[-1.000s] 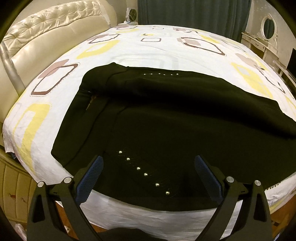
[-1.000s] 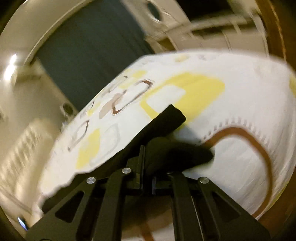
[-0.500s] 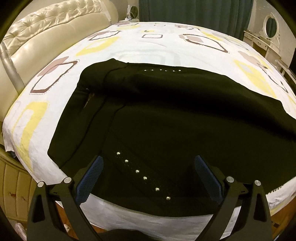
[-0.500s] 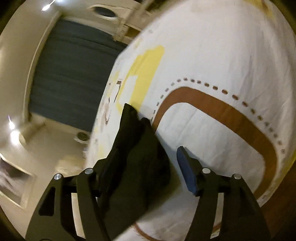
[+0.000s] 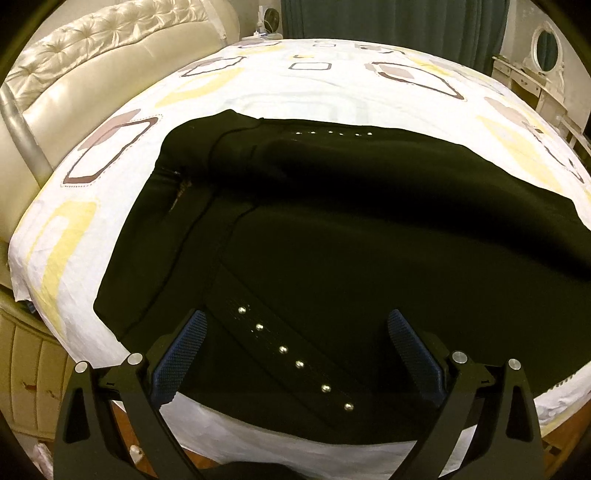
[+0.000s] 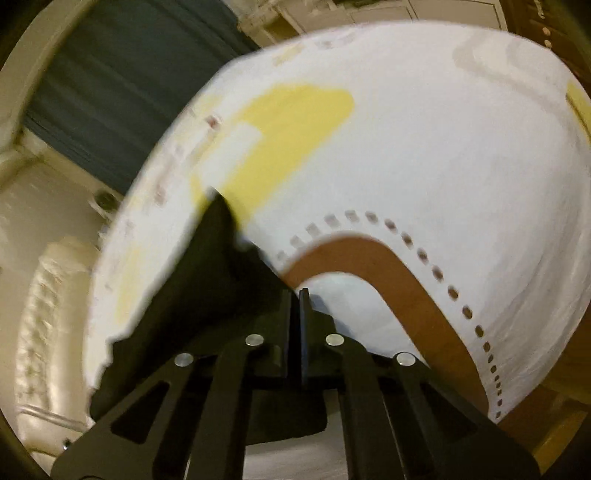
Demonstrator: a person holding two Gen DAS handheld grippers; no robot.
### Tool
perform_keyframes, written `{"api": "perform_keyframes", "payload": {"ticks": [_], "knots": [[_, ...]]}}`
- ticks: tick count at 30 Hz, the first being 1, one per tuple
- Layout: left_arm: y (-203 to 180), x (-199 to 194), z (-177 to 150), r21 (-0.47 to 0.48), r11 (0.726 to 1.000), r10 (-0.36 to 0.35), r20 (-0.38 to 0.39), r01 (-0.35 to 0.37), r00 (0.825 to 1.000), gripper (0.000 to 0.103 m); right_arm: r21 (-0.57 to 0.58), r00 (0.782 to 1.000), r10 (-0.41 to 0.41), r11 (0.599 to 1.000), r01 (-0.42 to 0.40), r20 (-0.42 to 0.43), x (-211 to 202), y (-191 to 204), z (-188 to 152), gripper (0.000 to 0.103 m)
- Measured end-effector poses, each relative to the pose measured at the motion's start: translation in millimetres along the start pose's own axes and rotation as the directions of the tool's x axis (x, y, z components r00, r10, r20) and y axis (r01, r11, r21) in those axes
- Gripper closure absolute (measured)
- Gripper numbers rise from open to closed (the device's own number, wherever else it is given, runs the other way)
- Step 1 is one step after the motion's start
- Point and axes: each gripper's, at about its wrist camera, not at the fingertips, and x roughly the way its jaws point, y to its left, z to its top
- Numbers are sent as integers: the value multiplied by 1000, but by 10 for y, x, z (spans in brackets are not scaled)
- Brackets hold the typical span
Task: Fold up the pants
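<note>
Black pants (image 5: 332, 229) lie spread on the bed, with one row of metal studs (image 5: 282, 349) near me and another along the far edge. My left gripper (image 5: 297, 317) hovers open just above the near studded part, nothing between its blue pads. In the right wrist view a leg end of the pants (image 6: 207, 295) runs up to the fingertips from the left. My right gripper (image 6: 295, 295) is shut there, pinching the cloth edge, and dark cloth shows beneath the fingers. That view is blurred.
The white bed sheet (image 5: 295, 92) has yellow and brown shapes (image 6: 424, 166). A cream tufted headboard (image 5: 92, 62) stands at the left. A teal curtain (image 5: 388, 26) and a small fan (image 5: 271, 18) stand behind the bed, a dressing table with oval mirror (image 5: 546, 48) at the right.
My right gripper let go of the leg end, opened beside it, then shut again on its edge while rolling and sinking toward the sheet. The left gripper stayed open and nearly still.
</note>
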Motion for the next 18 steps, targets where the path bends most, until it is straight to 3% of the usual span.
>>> {"api": "perform_keyframes", "payload": {"ticks": [3,5,6,8,10,13,16,18], "knots": [[27,2,13,14,1000,1,6,-1,1000,5,86,999,24,996,-28,39,-98,-135,-1,101],[58,-12,31,33,999,-9,15,8,1000,5,162,994,-38,987,20,104,-264,-268,18,99],[82,-21,44,47,999,-21,17,20,1000,5,176,991,-63,983,42,119,-331,-365,-3,94],[144,-37,84,73,996,-52,16,50,999,5,124,987,-91,989,74,130,-447,-199,9,88],[216,-57,135,94,993,-70,25,68,997,5,-11,991,-67,998,69,118,-483,203,-26,76],[372,-104,253,119,989,-96,59,89,994,5,-209,996,52,977,-36,71,-494,906,-175,63],[588,-75,435,132,985,-120,68,110,990,5,-374,983,163,909,-184,-88,-184,1770,-373,53],[798,-11,609,127,987,-112,67,103,991,5,-465,952,195,837,-287,-237,123,2372,-614,53]]}}
